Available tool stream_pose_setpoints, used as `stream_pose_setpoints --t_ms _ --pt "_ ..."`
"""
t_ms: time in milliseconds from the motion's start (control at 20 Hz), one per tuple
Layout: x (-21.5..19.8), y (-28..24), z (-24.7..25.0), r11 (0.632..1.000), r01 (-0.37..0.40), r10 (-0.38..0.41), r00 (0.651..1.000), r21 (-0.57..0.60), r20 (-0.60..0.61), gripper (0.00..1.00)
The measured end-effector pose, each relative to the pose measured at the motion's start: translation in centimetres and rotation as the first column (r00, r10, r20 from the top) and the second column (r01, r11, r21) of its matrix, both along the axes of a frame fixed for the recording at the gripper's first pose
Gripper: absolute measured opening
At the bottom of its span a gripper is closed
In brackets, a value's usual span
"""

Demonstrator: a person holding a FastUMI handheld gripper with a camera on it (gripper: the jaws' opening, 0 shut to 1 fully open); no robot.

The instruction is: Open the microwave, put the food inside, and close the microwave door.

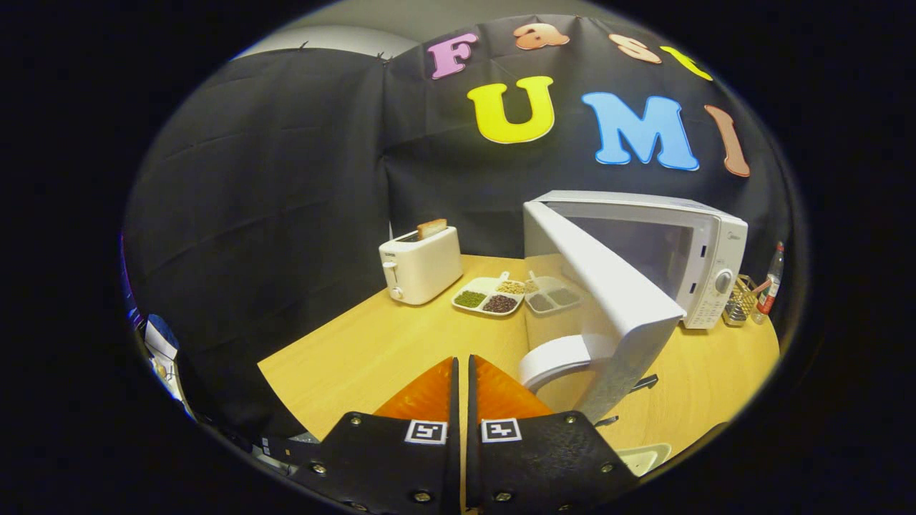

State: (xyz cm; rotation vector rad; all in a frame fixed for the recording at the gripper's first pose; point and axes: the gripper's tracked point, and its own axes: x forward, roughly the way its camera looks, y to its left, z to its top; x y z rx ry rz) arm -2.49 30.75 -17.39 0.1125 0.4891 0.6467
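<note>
Tabletop [401,343]: microwave [644,265] beyond hand-held gripper [462,372]

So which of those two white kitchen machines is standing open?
The microwave, beyond the shut tongs: its door swings out over the table. The toaster further off has no door, just bread in its slot.

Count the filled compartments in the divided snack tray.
3 visible in the tray beside the toaster: green, dark, pale. The open microwave door may hide more. The tool is shut, empty.
</note>
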Motion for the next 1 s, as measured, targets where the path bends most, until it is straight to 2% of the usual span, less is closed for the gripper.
stream_pose_setpoints --t_ms 600,1000 --pt "7.3 -9.0 -1.0 0.982 0.189 -0.189 0.982 0.000 -0.027 0.03" --pt "12.3 -12.9 -1.9 0.970 0.245 -0.245 0.969 -0.002 -0.031 0.03"
